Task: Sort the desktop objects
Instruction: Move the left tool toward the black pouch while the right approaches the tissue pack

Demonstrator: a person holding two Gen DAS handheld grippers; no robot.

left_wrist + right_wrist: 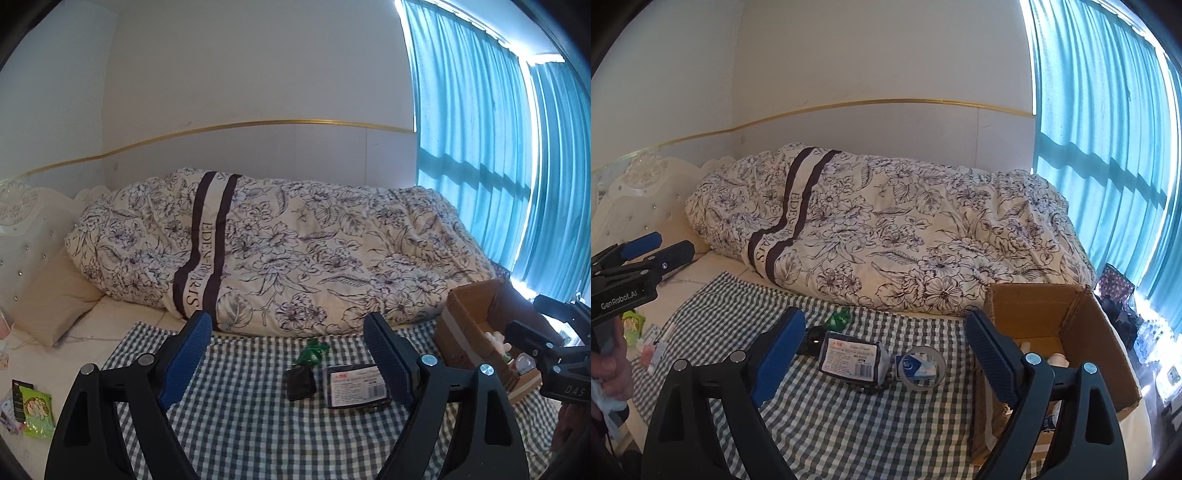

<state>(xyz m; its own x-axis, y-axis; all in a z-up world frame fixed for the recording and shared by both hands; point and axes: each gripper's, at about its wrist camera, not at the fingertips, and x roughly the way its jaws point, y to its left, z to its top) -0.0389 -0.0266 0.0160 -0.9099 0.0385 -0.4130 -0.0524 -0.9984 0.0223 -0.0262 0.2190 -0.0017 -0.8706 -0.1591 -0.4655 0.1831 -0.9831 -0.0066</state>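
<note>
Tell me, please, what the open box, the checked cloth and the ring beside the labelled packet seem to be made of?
The open box looks like matte brown corrugated cardboard: raw creased flaps. The checked cloth seems soft woven fabric, probably cotton gingham, wrinkling over the bed. The ring beside the labelled packet looks like clear glossy tape, see-through, though that is uncertain.
</note>
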